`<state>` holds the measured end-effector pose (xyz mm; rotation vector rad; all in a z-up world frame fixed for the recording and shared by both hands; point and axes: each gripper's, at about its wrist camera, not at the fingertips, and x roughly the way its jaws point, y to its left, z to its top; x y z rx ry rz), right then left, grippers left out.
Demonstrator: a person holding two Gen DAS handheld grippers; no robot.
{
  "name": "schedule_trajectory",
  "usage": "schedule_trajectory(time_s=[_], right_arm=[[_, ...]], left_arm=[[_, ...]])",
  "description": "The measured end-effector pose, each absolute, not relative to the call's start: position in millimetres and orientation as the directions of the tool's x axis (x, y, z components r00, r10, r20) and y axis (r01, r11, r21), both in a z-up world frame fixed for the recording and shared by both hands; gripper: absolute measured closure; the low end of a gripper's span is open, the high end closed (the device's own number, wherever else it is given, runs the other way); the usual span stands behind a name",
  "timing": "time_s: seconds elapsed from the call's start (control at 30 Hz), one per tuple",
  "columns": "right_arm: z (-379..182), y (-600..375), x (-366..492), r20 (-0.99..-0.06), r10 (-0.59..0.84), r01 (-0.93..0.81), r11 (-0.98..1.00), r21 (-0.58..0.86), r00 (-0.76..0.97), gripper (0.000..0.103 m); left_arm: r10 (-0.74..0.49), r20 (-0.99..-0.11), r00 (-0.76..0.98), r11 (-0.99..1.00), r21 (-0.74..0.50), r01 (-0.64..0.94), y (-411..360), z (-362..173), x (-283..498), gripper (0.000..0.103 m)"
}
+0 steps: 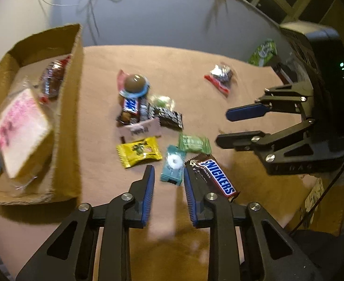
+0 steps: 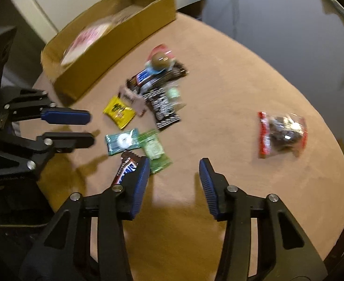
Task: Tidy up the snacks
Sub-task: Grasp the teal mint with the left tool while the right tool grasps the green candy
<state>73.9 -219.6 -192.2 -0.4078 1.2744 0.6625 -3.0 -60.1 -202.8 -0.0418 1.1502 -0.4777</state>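
A loose pile of wrapped snacks (image 1: 144, 119) lay at centre frame on a tan round table (image 1: 242, 107). The left gripper (image 1: 168, 178) hovered over a teal mint packet (image 1: 173, 164), jaws narrowly apart, empty. The right gripper (image 2: 174, 171) was open beside a brown Snickers bar (image 2: 126, 167). A cardboard box (image 1: 71, 107) sat left.

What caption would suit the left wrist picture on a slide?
Left gripper hovers over scattered sweets: teal mint, Snickers bar, with cardboard box alongside.
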Motion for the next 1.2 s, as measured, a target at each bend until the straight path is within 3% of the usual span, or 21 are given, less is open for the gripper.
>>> schedule_trajectory(time_s=[0.67,0.87,0.93,1.0,1.2], right_arm=[[-223.0,-199.3,80.3,-0.971,0.222,-0.712,0.696,0.093,0.09,0.063],[-223.8,-195.7,78.5,-0.97,0.225,-0.722,0.686,0.09,0.092,0.063],[-224.3,-195.3,80.9,-0.969,0.227,-0.722,0.687,0.089,0.096,0.066],[-224.2,-197.6,81.2,-0.97,0.215,-0.717,0.693,0.071,0.111,0.078],[-223.2,-209.1,89.1,-0.968,0.231,-0.689,0.718,0.102,0.098,0.079]], left_arm=[[-0.336,-0.9,0.279,0.885,-0.199,0.421,-90.3,-228.4,13.0,0.082],[-0.32,-0.906,0.277,0.879,-0.175,0.444,-100.0,-234.3,21.6,0.078],[-0.314,-0.906,0.286,0.879,-0.163,0.448,-104.0,-234.6,23.8,0.074],[-0.304,-0.907,0.292,0.878,-0.148,0.455,-108.1,-234.2,25.1,0.07],[-0.273,-0.907,0.321,0.852,-0.073,0.519,-120.8,-237.0,26.0,0.066]])
